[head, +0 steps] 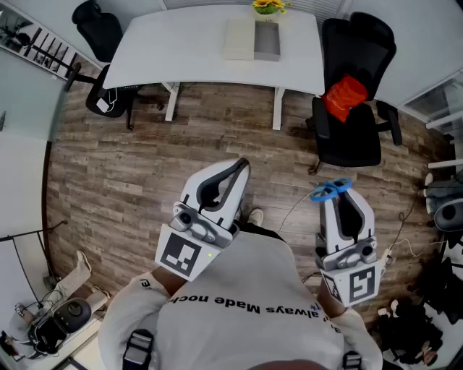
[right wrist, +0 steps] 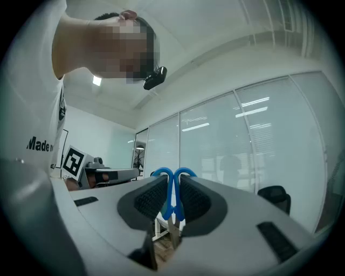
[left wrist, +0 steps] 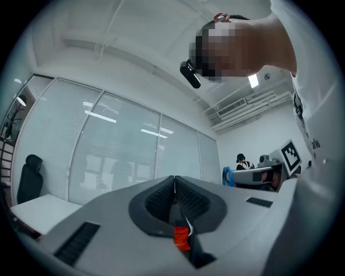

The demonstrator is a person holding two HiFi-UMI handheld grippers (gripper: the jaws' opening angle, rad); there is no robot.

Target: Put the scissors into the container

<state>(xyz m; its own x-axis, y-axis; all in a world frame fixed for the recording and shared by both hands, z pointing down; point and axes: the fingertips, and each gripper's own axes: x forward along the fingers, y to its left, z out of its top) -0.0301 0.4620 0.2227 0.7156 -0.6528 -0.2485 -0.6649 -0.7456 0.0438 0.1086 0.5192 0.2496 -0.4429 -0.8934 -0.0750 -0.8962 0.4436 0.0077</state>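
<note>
Overhead, the right gripper (head: 338, 201) holds the scissors (head: 331, 191), with the blue handles just beyond its fingers. In the left gripper view, the left gripper (left wrist: 174, 188) has its fingers pressed together, with nothing between. In the right gripper view, the fingers clamp the handles. I would grip firmly while searching for the container, which I cannot identify.

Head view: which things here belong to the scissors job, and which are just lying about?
Job: blue scissors; right gripper, shut on them.
Lying about: black chair; red cloth on it; yellow flowers.
</note>
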